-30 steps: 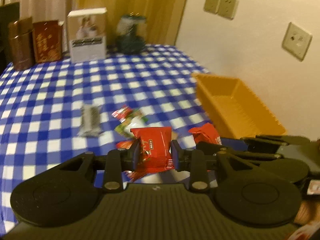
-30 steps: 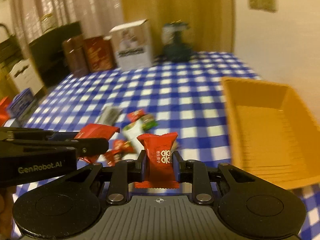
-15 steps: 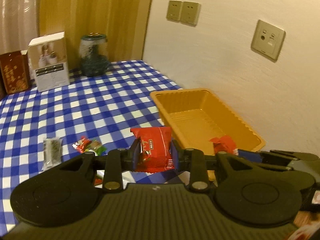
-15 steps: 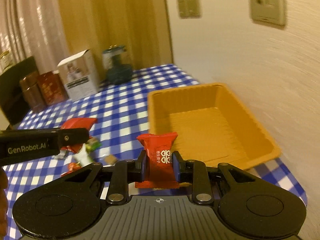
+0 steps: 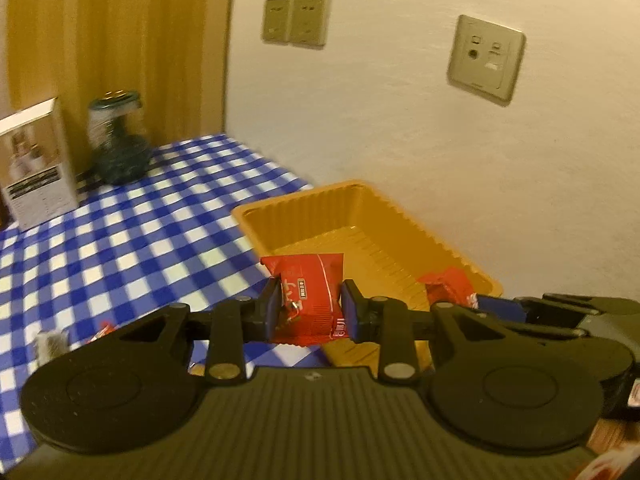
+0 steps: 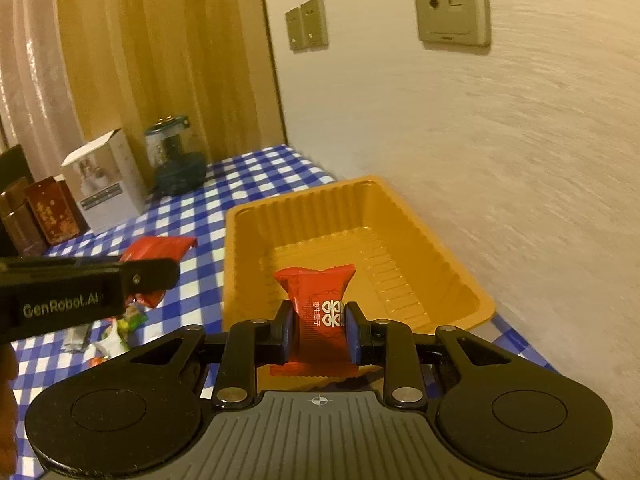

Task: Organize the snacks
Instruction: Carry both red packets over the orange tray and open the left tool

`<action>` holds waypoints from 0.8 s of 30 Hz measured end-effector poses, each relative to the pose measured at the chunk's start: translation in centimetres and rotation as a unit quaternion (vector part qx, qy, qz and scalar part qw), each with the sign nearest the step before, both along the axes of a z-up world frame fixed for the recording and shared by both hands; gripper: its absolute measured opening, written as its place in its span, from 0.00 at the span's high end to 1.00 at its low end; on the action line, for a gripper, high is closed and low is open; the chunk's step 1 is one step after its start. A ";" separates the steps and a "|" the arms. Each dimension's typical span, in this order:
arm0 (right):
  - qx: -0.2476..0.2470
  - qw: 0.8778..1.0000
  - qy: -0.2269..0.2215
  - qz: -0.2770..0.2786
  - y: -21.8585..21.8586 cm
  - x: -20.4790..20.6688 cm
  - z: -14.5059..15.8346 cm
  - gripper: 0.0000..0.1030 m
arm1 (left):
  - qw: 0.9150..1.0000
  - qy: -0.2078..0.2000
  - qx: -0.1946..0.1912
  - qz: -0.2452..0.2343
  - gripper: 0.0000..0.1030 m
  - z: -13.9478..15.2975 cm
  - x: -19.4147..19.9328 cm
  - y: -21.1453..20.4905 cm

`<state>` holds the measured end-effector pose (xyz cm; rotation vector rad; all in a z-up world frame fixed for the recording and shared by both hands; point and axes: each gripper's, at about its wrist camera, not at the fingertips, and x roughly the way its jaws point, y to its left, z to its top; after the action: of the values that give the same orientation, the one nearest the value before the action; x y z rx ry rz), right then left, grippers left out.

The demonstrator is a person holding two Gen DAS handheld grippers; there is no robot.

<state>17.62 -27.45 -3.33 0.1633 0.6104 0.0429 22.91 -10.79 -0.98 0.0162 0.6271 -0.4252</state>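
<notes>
Here, two red snack packets are each pinched in a hand-held gripper over a table covered in a blue-and-white checked cloth [image 5: 132, 240]. The left gripper [image 5: 310, 310] clamps a wide red packet [image 5: 308, 296] between its two blue pads, the packet standing upright above the near left corner of an orange plastic tray [image 5: 404, 248]. The right gripper [image 6: 319, 330] squeezes a narrower red packet with white characters [image 6: 318, 312] between its pads; this one is also upright and sits over the near end of the same orange tray [image 6: 420, 240].

In the left wrist view, the right gripper's packet [image 5: 448, 284] appears at the right, over the tray's near right edge. In the right wrist view, the left gripper's black body crosses the left side with its red packet [image 6: 158, 250] showing above it.

The tray has ribbed walls, looks empty inside, and lies beside a pale wall carrying several sockets [image 6: 452, 4].

More loose snacks [image 6: 116, 330] lie on the cloth to the left of the tray, partly hidden by the left gripper. At the far end of the table stand a white box [image 6: 104, 184], a dark glass jar [image 6: 176, 160] and two brown-red boxes [image 6: 44, 216], in front of a yellow curtain [image 6: 168, 60].
</notes>
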 end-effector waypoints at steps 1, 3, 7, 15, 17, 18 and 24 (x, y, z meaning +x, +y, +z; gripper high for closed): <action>0.001 1.000 0.000 -0.003 -0.2 0.1 0.0 0.74 | 1.000 -0.001 -0.002 -0.007 0.72 0.0 0.3 -0.3; -0.003 1.000 0.000 -0.011 -0.7 0.3 -0.1 0.74 | 1.000 -0.002 0.002 -0.017 0.72 -0.1 0.9 -0.8; -0.004 1.000 -0.001 -0.026 -1.7 1.0 -0.2 0.74 | 0.999 -0.004 -0.003 -0.034 0.72 -0.3 2.0 -1.7; -0.005 0.999 0.006 -0.051 -2.8 2.7 -0.7 0.74 | 0.997 -0.015 0.001 -0.071 0.72 -1.0 4.4 -3.8; -0.010 0.998 0.006 -0.056 -3.0 3.2 -0.8 0.74 | 0.997 -0.014 0.005 -0.077 0.72 -1.5 4.9 -4.1; -0.012 0.998 0.006 -0.058 -3.2 3.5 -0.8 0.74 | 0.997 -0.013 0.006 -0.080 0.72 -1.7 5.2 -4.3; -0.004 0.998 0.021 -0.067 -4.2 4.7 -1.5 0.74 | 0.996 0.001 0.006 -0.090 0.72 -3.3 6.1 -4.9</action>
<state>22.28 -31.60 -4.85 0.1971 0.6395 -0.0930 29.01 -15.65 -4.29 0.0836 0.6334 -0.5950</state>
